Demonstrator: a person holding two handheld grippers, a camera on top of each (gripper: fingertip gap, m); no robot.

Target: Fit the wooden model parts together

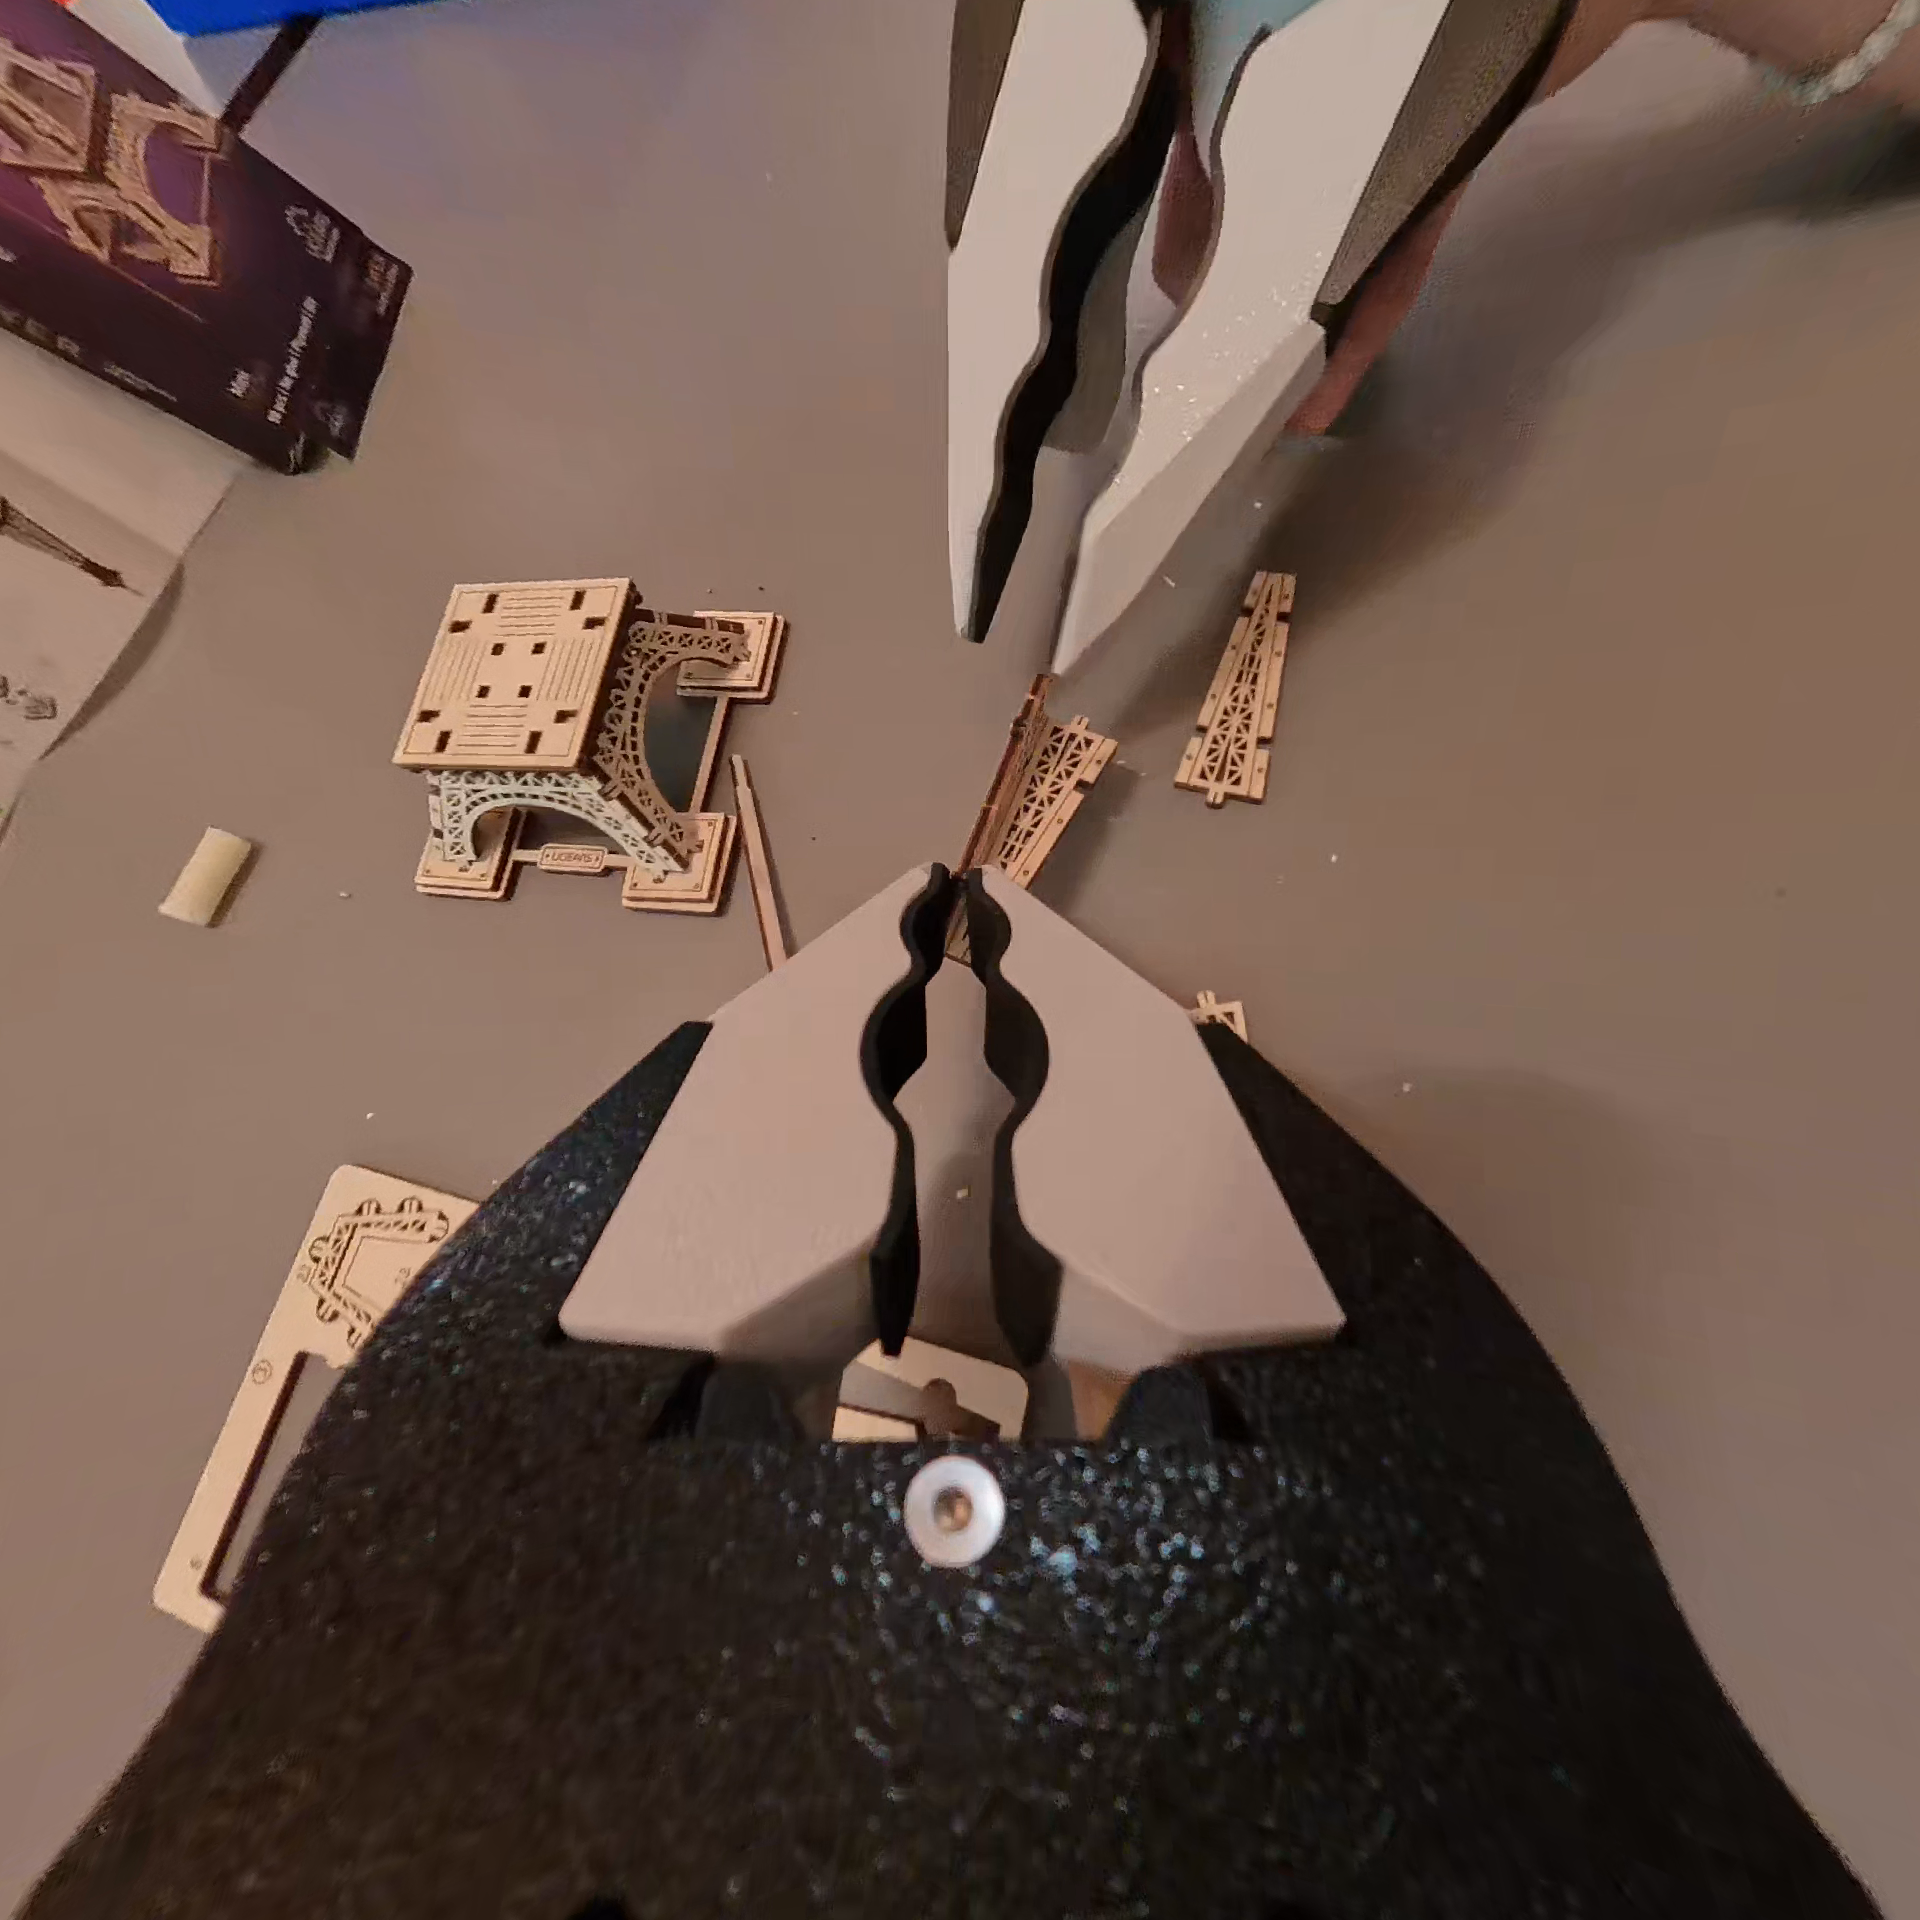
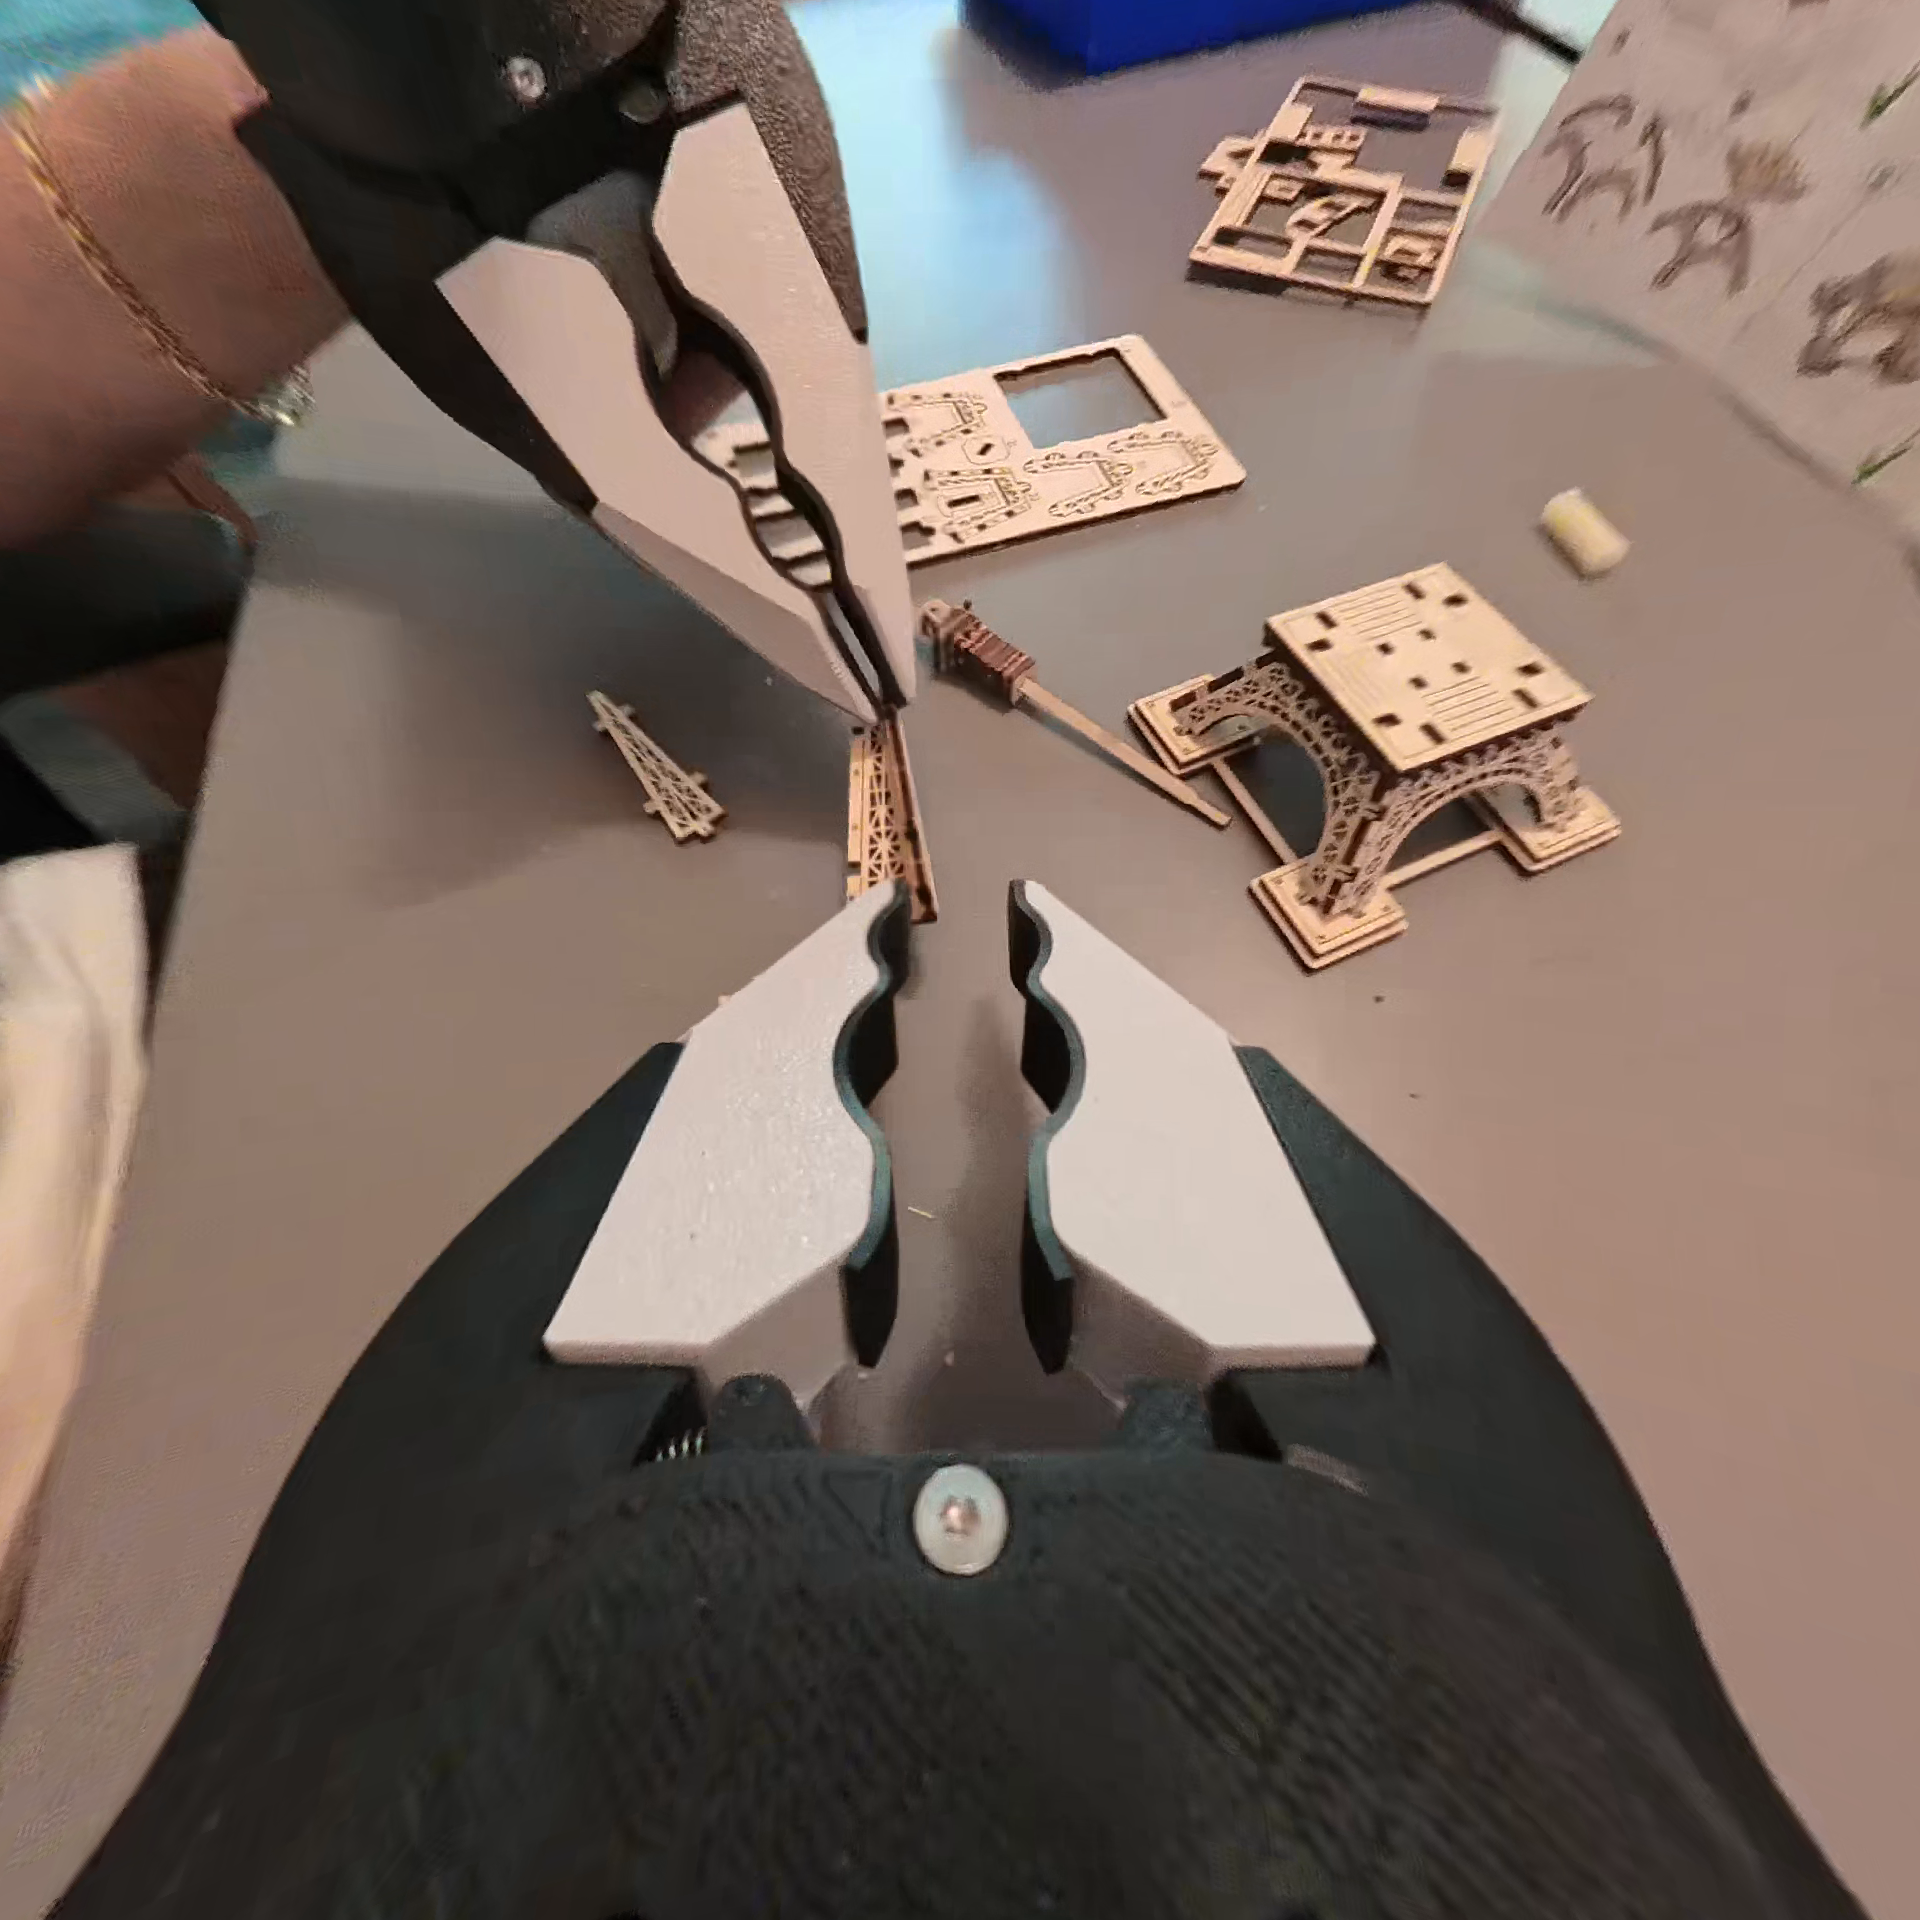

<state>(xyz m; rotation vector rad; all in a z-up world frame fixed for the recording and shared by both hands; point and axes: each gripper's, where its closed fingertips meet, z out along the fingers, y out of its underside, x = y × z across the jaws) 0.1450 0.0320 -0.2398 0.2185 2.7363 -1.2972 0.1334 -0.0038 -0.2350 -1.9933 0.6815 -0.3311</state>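
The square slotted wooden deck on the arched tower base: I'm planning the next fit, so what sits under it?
Under the square slotted wooden deck, four lattice arched legs stand on stepped wooden corner pads. Grey table shows through the arches; the deck's underside is hidden.

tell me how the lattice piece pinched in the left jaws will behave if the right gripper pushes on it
The lattice tower section looks like thin laser-cut wood, so probably light and stiff but easy to snap. The left gripper holds only its far end, so a sideways push from the open right gripper would likely pivot it.
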